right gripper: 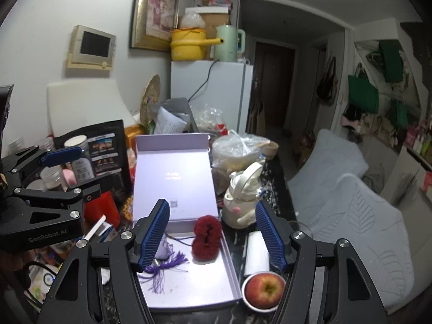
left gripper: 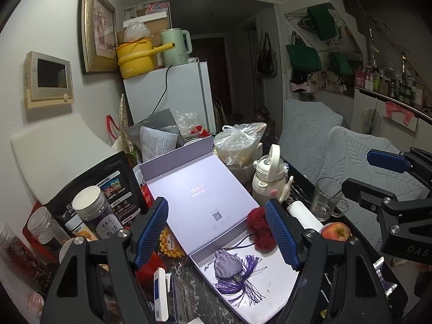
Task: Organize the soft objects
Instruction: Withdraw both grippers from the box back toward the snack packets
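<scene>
An open lavender box (right gripper: 216,291) lies on the dark table with its lid (left gripper: 194,189) folded back. Inside the tray a fluffy red pompom piece (right gripper: 206,236) rests near the right wall. A purple pouch with a tassel (right gripper: 164,253) lies left of it. My right gripper (right gripper: 212,235) hovers above the tray, open, with nothing pressed between its blue pads. My left gripper (left gripper: 217,232) is also open and empty above the box, with the pouch (left gripper: 229,267) and pompom (left gripper: 260,228) below it. Each gripper shows in the other's view: the right gripper (left gripper: 378,175), the left gripper (right gripper: 70,172).
An apple in a small bowl (right gripper: 266,287), a white roll (right gripper: 256,253) and a white cartoon bottle (right gripper: 243,197) stand right of the box. A glass mug (left gripper: 325,199) is nearby. Jars (left gripper: 89,208) and a black bag crowd the left. A filled plastic bag (left gripper: 243,140) sits behind; a grey sofa (right gripper: 351,216) is right.
</scene>
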`<move>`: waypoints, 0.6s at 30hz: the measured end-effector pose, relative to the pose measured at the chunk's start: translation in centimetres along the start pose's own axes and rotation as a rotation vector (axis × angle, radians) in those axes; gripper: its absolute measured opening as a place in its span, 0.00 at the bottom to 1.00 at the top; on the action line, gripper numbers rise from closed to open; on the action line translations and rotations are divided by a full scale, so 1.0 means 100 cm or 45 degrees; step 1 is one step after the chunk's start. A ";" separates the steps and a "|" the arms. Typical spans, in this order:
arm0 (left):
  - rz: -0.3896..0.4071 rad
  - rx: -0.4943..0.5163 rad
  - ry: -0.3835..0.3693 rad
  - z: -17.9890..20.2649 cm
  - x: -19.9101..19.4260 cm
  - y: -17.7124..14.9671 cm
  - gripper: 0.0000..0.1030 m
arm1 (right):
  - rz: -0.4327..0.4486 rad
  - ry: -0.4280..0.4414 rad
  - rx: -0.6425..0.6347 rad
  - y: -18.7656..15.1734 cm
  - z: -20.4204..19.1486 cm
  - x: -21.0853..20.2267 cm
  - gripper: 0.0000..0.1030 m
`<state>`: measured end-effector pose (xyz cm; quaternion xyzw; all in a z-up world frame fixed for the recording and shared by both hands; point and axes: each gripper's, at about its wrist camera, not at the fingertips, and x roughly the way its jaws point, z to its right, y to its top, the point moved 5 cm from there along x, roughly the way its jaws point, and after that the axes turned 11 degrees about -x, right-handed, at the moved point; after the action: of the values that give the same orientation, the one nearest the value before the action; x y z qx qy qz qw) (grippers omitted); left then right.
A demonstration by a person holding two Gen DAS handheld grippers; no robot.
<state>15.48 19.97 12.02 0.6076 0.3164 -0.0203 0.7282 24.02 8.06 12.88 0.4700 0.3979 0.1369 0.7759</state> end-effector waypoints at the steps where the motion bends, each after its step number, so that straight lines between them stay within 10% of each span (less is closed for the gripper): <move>1: 0.004 0.002 -0.013 0.002 -0.006 -0.002 0.74 | 0.008 -0.005 -0.002 -0.002 -0.001 -0.008 0.65; 18: 0.031 0.061 -0.093 0.035 -0.069 -0.057 0.87 | 0.011 -0.013 0.040 -0.063 -0.007 -0.081 0.70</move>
<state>9.11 12.92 10.56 0.6276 0.2815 -0.0411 0.7247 17.23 0.47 11.41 0.4846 0.3939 0.1314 0.7699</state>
